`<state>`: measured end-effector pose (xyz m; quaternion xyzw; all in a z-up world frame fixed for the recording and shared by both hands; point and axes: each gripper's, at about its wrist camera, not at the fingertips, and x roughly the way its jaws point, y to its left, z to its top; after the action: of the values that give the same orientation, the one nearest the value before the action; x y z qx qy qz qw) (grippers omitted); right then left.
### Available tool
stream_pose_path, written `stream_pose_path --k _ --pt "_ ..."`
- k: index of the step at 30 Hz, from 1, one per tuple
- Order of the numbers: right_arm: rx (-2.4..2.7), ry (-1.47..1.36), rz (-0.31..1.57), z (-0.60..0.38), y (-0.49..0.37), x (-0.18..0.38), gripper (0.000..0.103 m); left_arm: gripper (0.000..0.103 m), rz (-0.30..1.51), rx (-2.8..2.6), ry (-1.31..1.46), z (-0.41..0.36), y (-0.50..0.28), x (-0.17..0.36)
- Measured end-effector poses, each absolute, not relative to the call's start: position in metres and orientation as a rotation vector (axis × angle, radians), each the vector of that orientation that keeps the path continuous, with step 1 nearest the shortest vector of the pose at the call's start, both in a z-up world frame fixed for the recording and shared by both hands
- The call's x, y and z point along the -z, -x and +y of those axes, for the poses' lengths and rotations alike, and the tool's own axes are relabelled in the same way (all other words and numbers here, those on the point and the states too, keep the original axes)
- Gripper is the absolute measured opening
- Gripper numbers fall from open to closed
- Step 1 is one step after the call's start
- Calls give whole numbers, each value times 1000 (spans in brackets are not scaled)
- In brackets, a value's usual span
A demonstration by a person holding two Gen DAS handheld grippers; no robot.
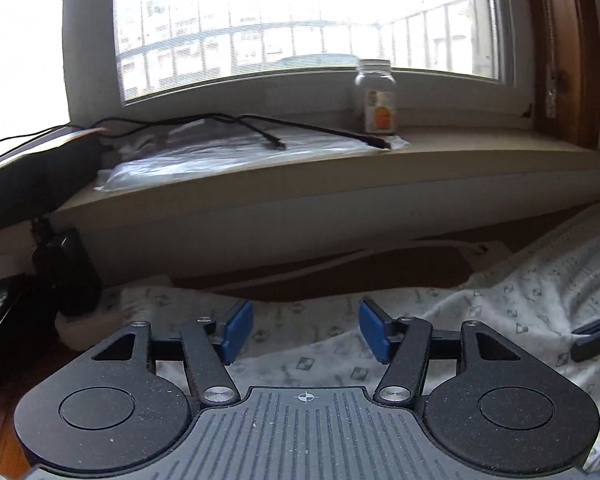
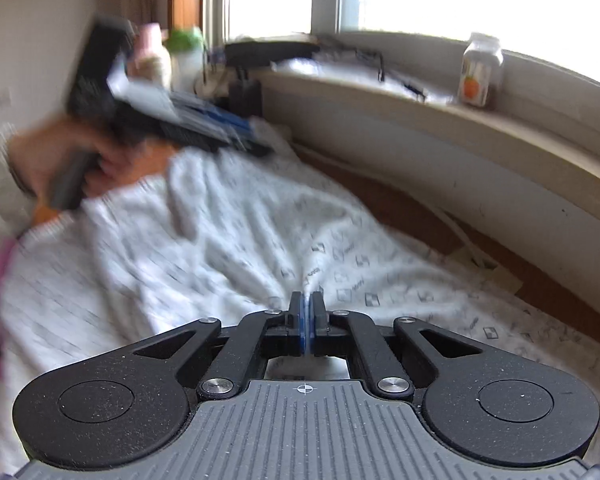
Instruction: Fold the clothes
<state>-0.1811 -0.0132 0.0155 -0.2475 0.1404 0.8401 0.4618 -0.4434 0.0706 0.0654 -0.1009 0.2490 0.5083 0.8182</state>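
A white garment with small grey printed marks (image 2: 204, 240) lies crumpled over the surface below a window sill. My right gripper (image 2: 308, 300) is shut on a pinched fold of this garment, and creases radiate out from its blue pads. In the left wrist view the same garment (image 1: 500, 320) spreads under and right of my left gripper (image 1: 306, 330), which is open with nothing between its blue pads (image 1: 238, 330). The left gripper (image 2: 256, 136) also shows, blurred, in the right wrist view, held by a hand (image 2: 60, 160) above the garment's far end.
A window sill (image 1: 340, 172) runs across the back with a clear jar (image 1: 376, 96), black cables (image 1: 268, 136) and a plastic bag. Dark items and a charger (image 1: 68, 268) sit at the left. Bottles (image 2: 172, 56) stand in the far corner. Brown surface (image 1: 340, 272) shows beyond the garment.
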Motion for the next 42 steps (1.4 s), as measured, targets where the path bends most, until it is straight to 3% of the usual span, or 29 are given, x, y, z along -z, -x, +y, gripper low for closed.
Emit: stream_pose_path --k 5,8,11,13,14,23,26,31,32,33,34,36,42 --pt "-2087 721 327 -39 193 -9 4 64 516 -994 221 82 419 -73" --pt "-2062 738 308 -43 195 0 10 65 554 -908 236 95 399 -69" --pt "-2059 702 330 -41 189 -8 24 65 604 -836 234 98 384 -58" --pt "-2061 672 319 -40 182 -17 41 64 623 -800 228 96 382 -50" --pt "-2052 652 323 -36 176 -22 43 64 629 -788 230 95 383 -47" --pt "-1843 682 335 58 129 -15 43 64 668 -695 250 88 389 -37" --pt "-1866 695 385 75 121 -6 43 60 691 -681 235 82 391 -35" --pt "-1962 726 406 72 120 -2 41 28 654 -690 225 76 397 -34" --pt "-1972 732 406 71 120 -2 38 17 642 -699 218 75 397 -36" --pt "-1985 732 415 70 119 -2 27 8 630 -708 211 74 398 -37" --pt "-2000 732 426 70 119 -3 12 7 618 -716 204 73 399 -38" --pt "-2002 755 401 71 124 -4 1 5 594 -733 190 71 400 -40" --pt "-1842 620 184 64 124 -18 1 4 477 -816 159 67 408 -51"
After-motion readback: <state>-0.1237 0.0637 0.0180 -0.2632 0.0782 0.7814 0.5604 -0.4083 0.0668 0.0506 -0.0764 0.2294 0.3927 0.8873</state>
